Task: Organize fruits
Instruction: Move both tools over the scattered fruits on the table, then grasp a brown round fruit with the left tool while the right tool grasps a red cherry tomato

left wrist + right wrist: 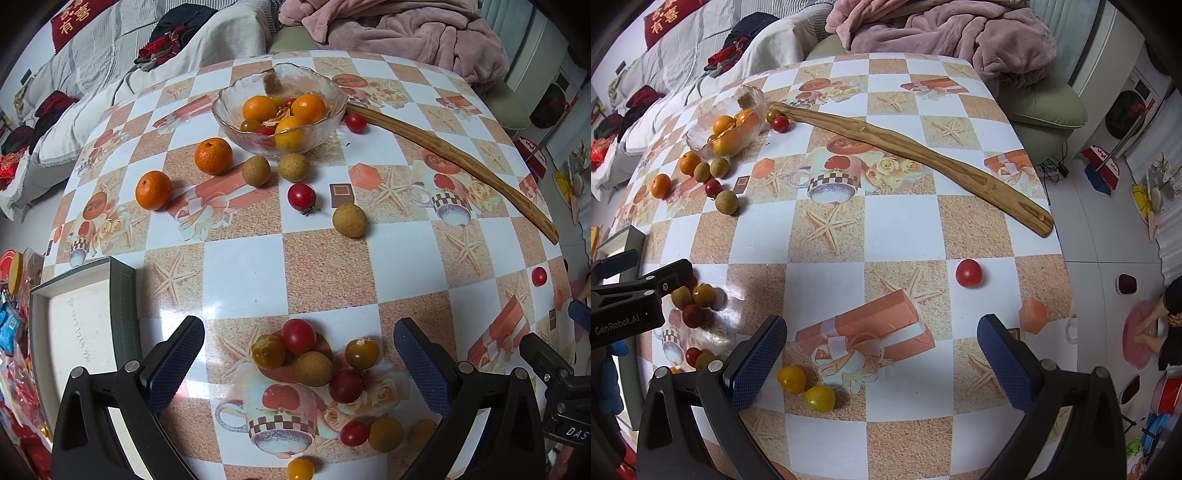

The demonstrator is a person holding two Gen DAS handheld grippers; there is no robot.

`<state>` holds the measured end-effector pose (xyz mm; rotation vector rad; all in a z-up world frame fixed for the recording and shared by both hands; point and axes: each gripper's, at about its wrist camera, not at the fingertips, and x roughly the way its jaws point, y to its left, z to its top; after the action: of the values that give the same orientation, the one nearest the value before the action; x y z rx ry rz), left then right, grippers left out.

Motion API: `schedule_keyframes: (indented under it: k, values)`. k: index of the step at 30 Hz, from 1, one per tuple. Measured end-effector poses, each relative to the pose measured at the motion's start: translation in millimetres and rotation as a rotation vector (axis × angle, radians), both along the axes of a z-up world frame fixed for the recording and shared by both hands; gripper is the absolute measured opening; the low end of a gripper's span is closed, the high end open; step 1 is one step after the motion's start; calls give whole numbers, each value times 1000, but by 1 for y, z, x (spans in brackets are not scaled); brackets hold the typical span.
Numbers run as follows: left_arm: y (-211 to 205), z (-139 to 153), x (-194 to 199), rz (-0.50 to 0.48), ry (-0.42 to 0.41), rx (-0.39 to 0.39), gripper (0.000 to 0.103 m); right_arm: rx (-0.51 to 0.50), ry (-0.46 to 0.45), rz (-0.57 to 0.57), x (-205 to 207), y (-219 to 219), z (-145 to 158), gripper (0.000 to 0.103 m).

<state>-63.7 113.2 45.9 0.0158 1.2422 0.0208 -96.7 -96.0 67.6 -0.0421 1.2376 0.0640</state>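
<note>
**Both grippers empty, fruit lying scattered, sorting only partly done**

Jaws are standing wide on both tools, nothing between them. Left gripper is hovering over a cluster of small fruit: a red cherry tomato, a brown longan and a yellow-brown tomato sitting touching one another, more tomatoes trailing toward 6 o'clock. Right gripper is hanging over bare tablecloth, with two yellow tomatoes at its 7 o'clock and a lone red tomato at 1 o'clock.

Step, as I judge it: choosing a pick, early to midway. Next move likely calls for lowering the left jaws around one fruit of the cluster without nudging its neighbours; round pieces are apt to roll.

Glass bowl at 12 o'clock in the left view is holding several oranges, a peel scrap and small tomatoes. Two oranges, longans and a tomato are lying loose just in front of it. Grey tray at 9 o'clock is showing nothing inside. Wooden stick is lying across the table, one end beside the bowl.
</note>
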Motion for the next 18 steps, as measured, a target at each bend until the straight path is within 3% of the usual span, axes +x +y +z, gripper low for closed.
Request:
schedule_keyframes:
  k: [18]
  values:
    - [-13, -6, 33, 6, -20, -11, 103, 25, 28, -81, 8, -34, -12, 103]
